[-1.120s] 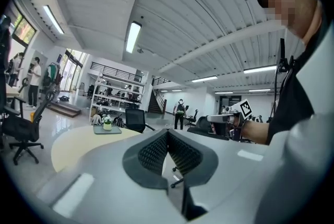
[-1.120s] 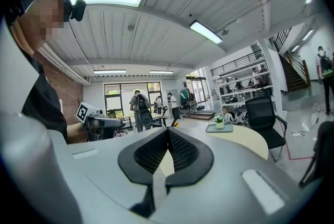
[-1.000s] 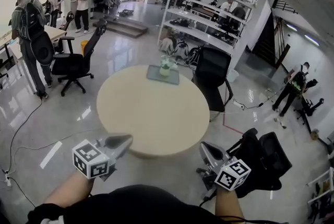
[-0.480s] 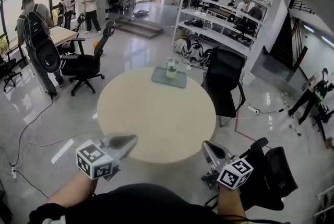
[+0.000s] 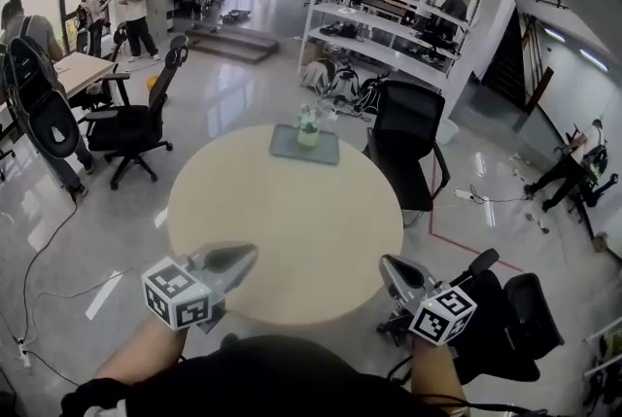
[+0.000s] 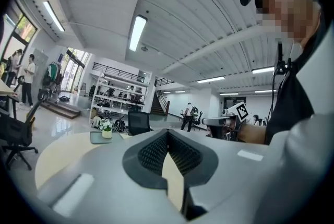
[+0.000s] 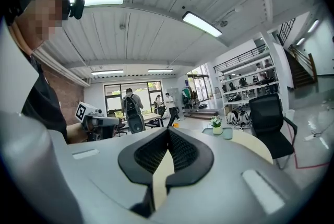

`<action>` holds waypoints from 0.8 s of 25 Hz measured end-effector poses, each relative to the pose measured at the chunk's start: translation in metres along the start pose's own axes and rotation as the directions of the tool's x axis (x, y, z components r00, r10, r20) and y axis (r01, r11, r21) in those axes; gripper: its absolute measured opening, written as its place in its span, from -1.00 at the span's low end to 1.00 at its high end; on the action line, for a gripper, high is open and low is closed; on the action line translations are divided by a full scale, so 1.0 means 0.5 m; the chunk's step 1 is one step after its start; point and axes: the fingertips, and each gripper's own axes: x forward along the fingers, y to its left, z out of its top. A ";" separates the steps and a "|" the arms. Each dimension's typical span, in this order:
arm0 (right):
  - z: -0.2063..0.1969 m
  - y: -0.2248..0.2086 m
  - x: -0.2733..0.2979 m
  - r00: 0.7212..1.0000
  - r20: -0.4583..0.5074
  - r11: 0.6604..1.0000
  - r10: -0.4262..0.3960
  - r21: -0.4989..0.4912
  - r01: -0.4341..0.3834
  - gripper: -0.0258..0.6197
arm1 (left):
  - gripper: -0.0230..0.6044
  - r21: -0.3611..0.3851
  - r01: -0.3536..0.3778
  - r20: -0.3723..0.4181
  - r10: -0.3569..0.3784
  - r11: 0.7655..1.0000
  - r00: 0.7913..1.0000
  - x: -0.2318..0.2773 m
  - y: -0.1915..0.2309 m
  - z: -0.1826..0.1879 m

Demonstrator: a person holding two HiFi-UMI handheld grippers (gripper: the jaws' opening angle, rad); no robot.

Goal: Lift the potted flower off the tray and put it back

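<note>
The potted flower [image 5: 308,125], white blooms in a pale pot, stands on a grey tray [image 5: 288,149] at the far side of a round beige table [image 5: 282,230]. My left gripper [image 5: 240,256] is shut and empty over the table's near left edge. My right gripper [image 5: 391,266] is also shut and empty, at the near right edge. Both are far from the pot. In the left gripper view the flower [image 6: 107,128] and tray [image 6: 97,138] sit small to the left of the closed jaws. In the right gripper view the flower [image 7: 217,124] sits to the right of them.
A black office chair [image 5: 406,139] stands just behind the table on the right, and another [image 5: 136,123] on the left. A dark chair [image 5: 505,318] is close by my right arm. White shelving [image 5: 389,21] and several people fill the background.
The table has come nearer in the head view, and both grippers now reach its near edge. Both stay shut, and the flower has not moved on its tray.
</note>
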 end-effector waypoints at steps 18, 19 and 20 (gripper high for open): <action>0.077 -0.039 0.351 0.993 -0.038 0.994 -0.110 -0.023 0.109 -0.88 | -0.93 -0.019 0.078 0.004 -0.078 0.997 0.997 0.068 0.407 0.079; 0.081 -0.053 0.356 0.994 -0.041 0.994 -0.104 -0.022 0.103 -0.88 | -0.93 -0.021 0.073 0.000 -0.073 0.997 0.997 0.082 0.410 0.079; 0.084 -0.070 0.360 0.994 -0.043 0.995 -0.097 -0.021 0.096 -0.88 | -0.93 -0.022 0.065 -0.005 -0.065 0.998 0.998 0.098 0.412 0.078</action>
